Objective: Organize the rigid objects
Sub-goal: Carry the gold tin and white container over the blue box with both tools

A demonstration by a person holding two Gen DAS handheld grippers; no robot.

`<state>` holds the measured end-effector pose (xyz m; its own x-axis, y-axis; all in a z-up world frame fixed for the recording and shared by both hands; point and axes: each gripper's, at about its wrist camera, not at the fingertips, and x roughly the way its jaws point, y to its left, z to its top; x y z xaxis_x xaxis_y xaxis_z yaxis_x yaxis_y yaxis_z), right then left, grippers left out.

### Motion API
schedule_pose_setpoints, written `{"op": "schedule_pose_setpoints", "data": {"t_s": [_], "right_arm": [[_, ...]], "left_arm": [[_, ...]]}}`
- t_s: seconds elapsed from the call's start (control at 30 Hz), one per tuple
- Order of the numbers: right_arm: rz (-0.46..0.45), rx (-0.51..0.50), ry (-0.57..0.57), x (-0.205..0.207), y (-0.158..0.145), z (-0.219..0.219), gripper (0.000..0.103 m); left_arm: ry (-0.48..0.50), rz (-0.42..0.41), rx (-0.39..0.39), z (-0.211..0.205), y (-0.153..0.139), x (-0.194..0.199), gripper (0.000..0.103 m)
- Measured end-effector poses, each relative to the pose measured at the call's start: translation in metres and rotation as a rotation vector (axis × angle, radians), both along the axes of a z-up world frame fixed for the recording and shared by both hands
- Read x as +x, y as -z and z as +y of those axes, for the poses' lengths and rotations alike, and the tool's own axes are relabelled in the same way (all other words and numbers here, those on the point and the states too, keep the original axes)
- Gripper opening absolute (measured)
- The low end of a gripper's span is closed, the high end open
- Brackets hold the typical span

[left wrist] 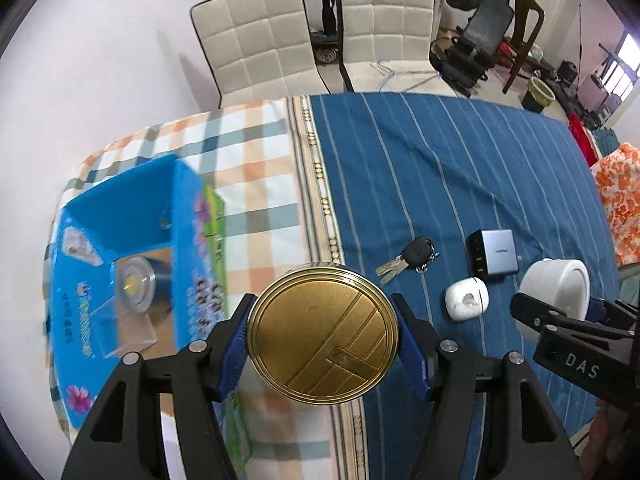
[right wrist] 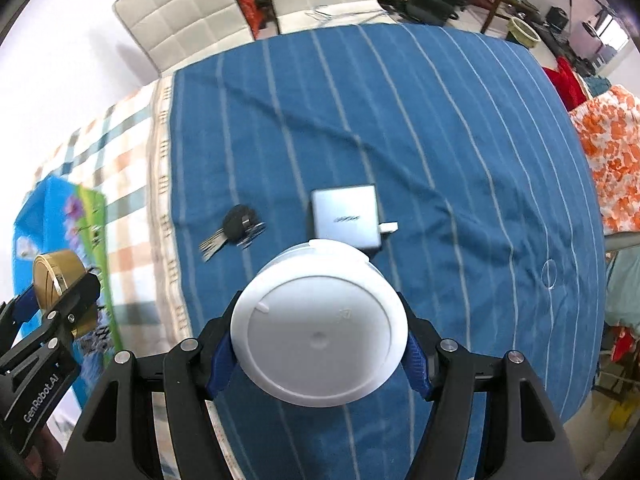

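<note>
My left gripper (left wrist: 322, 340) is shut on a round gold tin (left wrist: 322, 334), held above the table beside an open blue box (left wrist: 120, 224). A silver-capped can (left wrist: 136, 284) lies inside the box. My right gripper (right wrist: 318, 336) is shut on a white round jar (right wrist: 318, 332), held above the blue striped cloth (right wrist: 440, 140). The jar also shows in the left wrist view (left wrist: 558, 292), and the gold tin shows in the right wrist view (right wrist: 52, 280). A car key (left wrist: 412, 258), a grey charger (left wrist: 494, 254) and a white earbud case (left wrist: 466, 299) lie on the cloth.
A plaid cloth (left wrist: 248, 160) covers the table's left part under the box. Two white padded chairs (left wrist: 256, 40) stand at the far edge. Gym gear and clutter (left wrist: 500, 40) fill the room behind. An orange floral fabric (left wrist: 620, 200) is at the right.
</note>
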<state>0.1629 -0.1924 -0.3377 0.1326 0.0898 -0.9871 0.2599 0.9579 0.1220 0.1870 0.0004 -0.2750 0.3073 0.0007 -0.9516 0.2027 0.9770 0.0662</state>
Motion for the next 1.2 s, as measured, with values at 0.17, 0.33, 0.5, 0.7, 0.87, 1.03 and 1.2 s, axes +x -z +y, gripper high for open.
{"op": "schedule_pose_setpoints", "data": {"t_s": [0.17, 0.33, 0.5, 0.7, 0.87, 1.03, 1.2], "right_arm": [[-0.034, 0.043, -0.025, -0.009, -0.028, 0.019, 0.07], [-0.062, 0.12, -0.081, -0.013, -0.054, 0.059, 0.07], [-0.079, 0.204, -0.163, -0.012, -0.076, 0.117, 0.07], [-0.094, 0.267, -0.34, -0.011, -0.082, 0.21, 0.07], [-0.074, 0.308, -0.504, -0.003, -0.062, 0.277, 0.07], [-0.097, 0.281, -0.746, 0.005, -0.044, 0.329, 0.07], [-0.093, 0.247, -0.956, 0.009, -0.028, 0.36, 0.07]], "left_arm": [[-0.029, -0.036, -0.018, 0.029, -0.027, -0.019, 0.062], [-0.083, -0.048, -0.034, 0.082, -0.055, -0.035, 0.062], [-0.129, -0.024, 0.011, 0.152, -0.06, -0.045, 0.062], [-0.19, 0.097, 0.088, 0.226, -0.01, -0.045, 0.062], [-0.262, 0.175, 0.062, 0.267, 0.033, -0.039, 0.062], [-0.303, 0.245, 0.0, 0.288, 0.066, -0.025, 0.062], [-0.284, 0.297, -0.019, 0.292, 0.094, -0.005, 0.063]]}}
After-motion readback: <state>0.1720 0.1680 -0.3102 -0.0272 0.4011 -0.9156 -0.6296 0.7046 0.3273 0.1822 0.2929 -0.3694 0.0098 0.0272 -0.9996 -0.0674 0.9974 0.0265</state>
